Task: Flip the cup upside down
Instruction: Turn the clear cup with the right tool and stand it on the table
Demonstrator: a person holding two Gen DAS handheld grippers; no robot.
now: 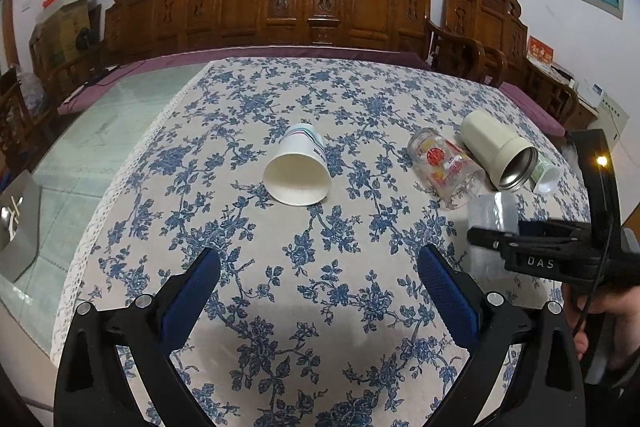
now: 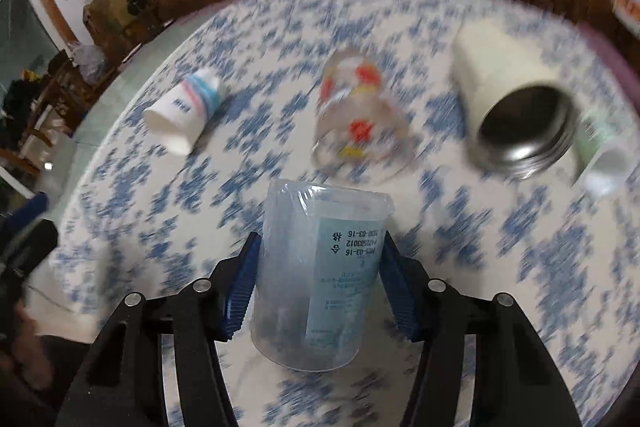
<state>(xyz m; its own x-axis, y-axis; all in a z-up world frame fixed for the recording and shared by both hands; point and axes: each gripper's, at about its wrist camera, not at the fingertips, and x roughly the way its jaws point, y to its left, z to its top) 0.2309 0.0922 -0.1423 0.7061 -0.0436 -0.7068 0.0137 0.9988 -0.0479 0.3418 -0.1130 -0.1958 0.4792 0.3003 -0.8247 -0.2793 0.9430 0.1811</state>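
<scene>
Slippage is the nearest risk: the clear plastic cup [image 2: 316, 279] is clamped between the blue pads [image 2: 240, 291] of the right hand-held gripper [image 2: 320, 291], gripped across its thin, film-wrapped wall. Its printed label reads inverted in the right wrist view, and the wider rim appears to point away from the camera, though which end is open cannot be told. Such a wall is judged likely to buckle or slide under the pads if the wrist is turned quickly, and the heavy blur in that view suggests quick motion. A tilted set-down on the soft floral cloth of the worktop [image 1: 320, 307] could tip it over.

Next outward, the left hand-held gripper [image 1: 318, 279] is seen with its fingers spread wide, holding nothing, above the cloth. A collision between the two tools is possible, since they are near each other.

Farther out, the cups lying on their sides could be knocked or set rolling by a wide swing.

Counted: two hand-held grippers; one clear plastic cup held; one striped paper cup [image 1: 298, 169]; one printed glass [image 1: 444, 167]; one cream steel-lined flask [image 1: 496, 155]; one small green-and-white cup [image 1: 546, 175] just behind the flask. Five vessels in all.
</scene>
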